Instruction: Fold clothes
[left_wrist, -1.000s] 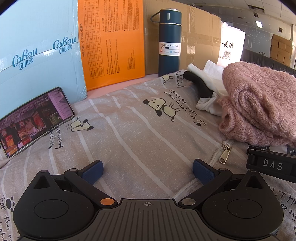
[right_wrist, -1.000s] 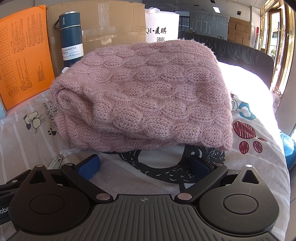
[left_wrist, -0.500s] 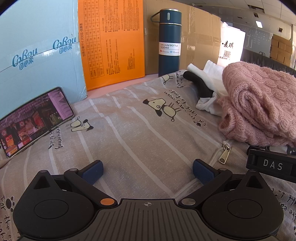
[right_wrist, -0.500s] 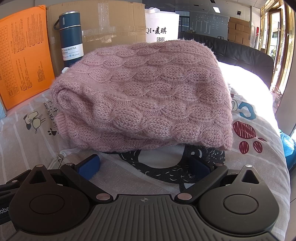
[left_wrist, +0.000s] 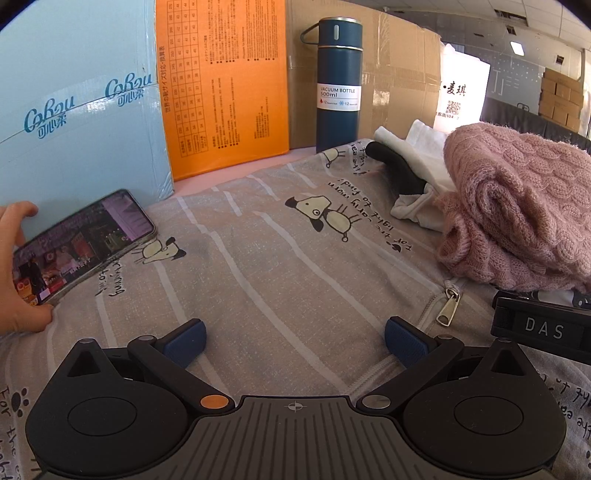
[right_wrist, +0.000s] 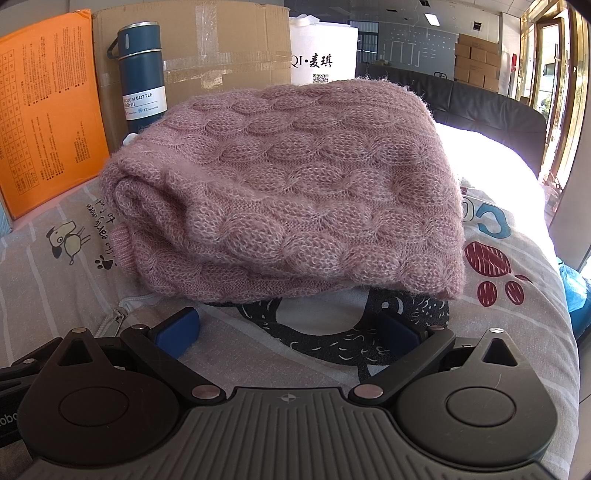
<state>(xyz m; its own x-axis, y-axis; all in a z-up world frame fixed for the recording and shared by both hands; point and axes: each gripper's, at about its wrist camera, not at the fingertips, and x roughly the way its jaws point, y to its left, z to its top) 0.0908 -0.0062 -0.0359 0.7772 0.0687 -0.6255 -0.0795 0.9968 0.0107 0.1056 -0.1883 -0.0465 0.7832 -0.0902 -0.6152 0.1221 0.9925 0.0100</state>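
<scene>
Both views are bright and sharp, with strong fisheye bending and dark corners at the edges. Daylight floods in from windows far right of the right claw (right_wrist: 287, 328), blowing out the white cover (right_wrist: 491, 155) beyond the sweater (right_wrist: 295, 184); soft shadows sit under each claw's fingers

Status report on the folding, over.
Both grippers, left and right, open, empty. Pink sweater lies folded. Hand on phone.

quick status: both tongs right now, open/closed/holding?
Left tongs: open, holding nothing, over the printed bedding.
Right tongs: open, holding nothing, in front of the pink sweater.
</scene>
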